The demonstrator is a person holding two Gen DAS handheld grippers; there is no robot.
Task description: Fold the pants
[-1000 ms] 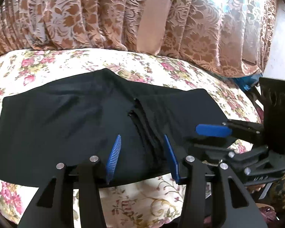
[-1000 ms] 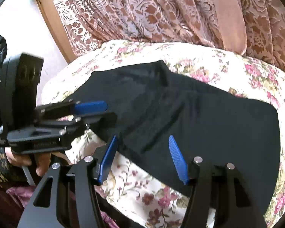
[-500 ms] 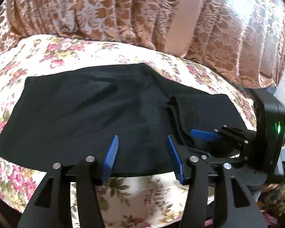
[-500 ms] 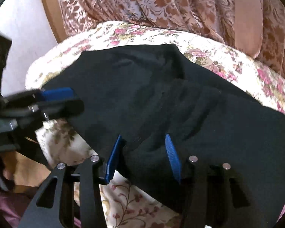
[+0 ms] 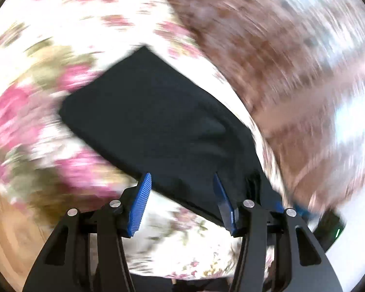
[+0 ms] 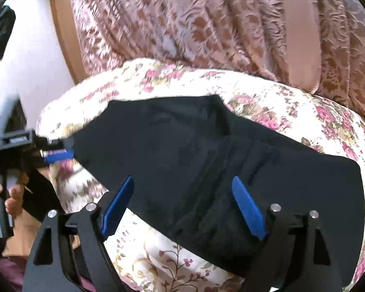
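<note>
The black pants lie folded flat on a floral bedspread. In the blurred left wrist view the pants stretch from the centre down to the right. My left gripper is open and empty over their near edge. It also shows at the left of the right wrist view, by the pants' left end. My right gripper is open and empty above the pants' near edge, its blue pads apart.
A brown patterned curtain hangs behind the bed. A white wall with wooden trim stands at the left. The person's hand holds the left gripper at the lower left.
My left gripper has swung fast to the left end of the pants, blurring its view. My right gripper has pulled back a little and stays open.
</note>
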